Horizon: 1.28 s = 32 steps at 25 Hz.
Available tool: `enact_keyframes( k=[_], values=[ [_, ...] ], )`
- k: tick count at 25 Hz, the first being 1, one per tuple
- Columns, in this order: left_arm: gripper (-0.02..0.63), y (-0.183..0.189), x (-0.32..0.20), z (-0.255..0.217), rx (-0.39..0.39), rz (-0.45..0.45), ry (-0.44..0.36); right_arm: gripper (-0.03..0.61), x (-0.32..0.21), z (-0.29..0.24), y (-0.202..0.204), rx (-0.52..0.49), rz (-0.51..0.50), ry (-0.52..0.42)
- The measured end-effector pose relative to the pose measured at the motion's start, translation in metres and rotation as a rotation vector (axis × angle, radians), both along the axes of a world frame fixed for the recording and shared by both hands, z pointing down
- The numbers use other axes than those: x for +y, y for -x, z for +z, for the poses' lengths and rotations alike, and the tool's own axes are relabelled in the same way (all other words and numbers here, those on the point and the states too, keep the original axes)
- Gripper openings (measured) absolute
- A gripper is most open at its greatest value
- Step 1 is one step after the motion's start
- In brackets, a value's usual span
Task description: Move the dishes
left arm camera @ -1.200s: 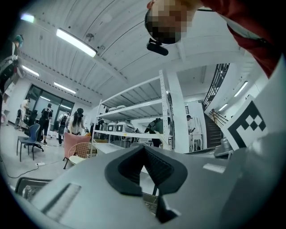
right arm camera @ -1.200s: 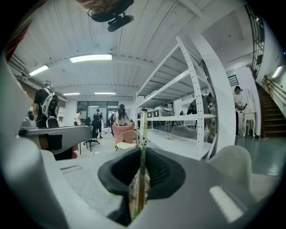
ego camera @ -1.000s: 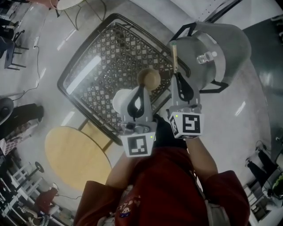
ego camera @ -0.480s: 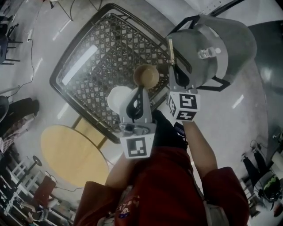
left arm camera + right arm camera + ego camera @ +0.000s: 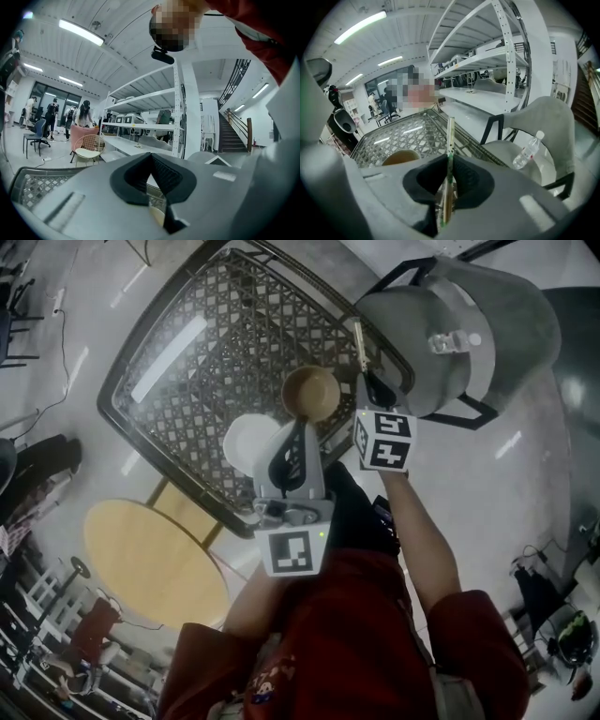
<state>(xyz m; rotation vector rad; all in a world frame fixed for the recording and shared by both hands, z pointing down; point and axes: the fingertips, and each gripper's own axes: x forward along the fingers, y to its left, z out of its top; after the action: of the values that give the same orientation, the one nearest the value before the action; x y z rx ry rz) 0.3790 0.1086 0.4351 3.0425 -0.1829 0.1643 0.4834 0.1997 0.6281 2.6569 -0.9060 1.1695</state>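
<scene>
The right gripper (image 5: 446, 199) is clamped on chopsticks (image 5: 450, 140) at the counter's (image 5: 187, 381) right edge, just beside the brown bowl (image 5: 311, 393). The left gripper (image 5: 300, 427), jaws fully together, overlaps the white plate (image 5: 244, 442) near the front edge; I cannot tell whether they touch.

Large open hall, half workshop, half showroom, not a home. Tall white racks (image 5: 487, 51) rising to a ribbed ceiling (image 5: 117, 51) hung with strip lights (image 5: 80, 32); staircase (image 5: 234, 133) climbing at one side. Glossy pale floor (image 5: 525, 456), a cable (image 5: 64, 343) trailing across it. Mixed furniture standing about: lattice table (image 5: 234, 324), grey chair (image 5: 497, 324), round wooden table (image 5: 150, 554), wire chair (image 5: 89, 146). Farther back, people (image 5: 84, 112) standing near glass doors (image 5: 51, 93), an office chair (image 5: 38, 136) close by. Stands (image 5: 42, 615) and other gear crowded along the floor's edge.
</scene>
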Motion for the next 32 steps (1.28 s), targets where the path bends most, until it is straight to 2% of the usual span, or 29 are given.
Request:
enact_keyframes(
  k=[14,25,32],
  values=[
    [0.006,-0.007,-0.003,0.019,-0.039,-0.002,0.014,0.040,0.012,0.069,0.003,-0.138,0.008,0.114],
    [0.006,-0.006,-0.005,0.018,-0.038,0.005,0.010,0.043,0.011,0.071,0.002,-0.129,0.018,0.176],
    [0.006,-0.004,-0.008,0.012,-0.030,-0.001,0.002,0.063,0.013,0.070,0.001,-0.123,0.010,0.172]
  ],
)
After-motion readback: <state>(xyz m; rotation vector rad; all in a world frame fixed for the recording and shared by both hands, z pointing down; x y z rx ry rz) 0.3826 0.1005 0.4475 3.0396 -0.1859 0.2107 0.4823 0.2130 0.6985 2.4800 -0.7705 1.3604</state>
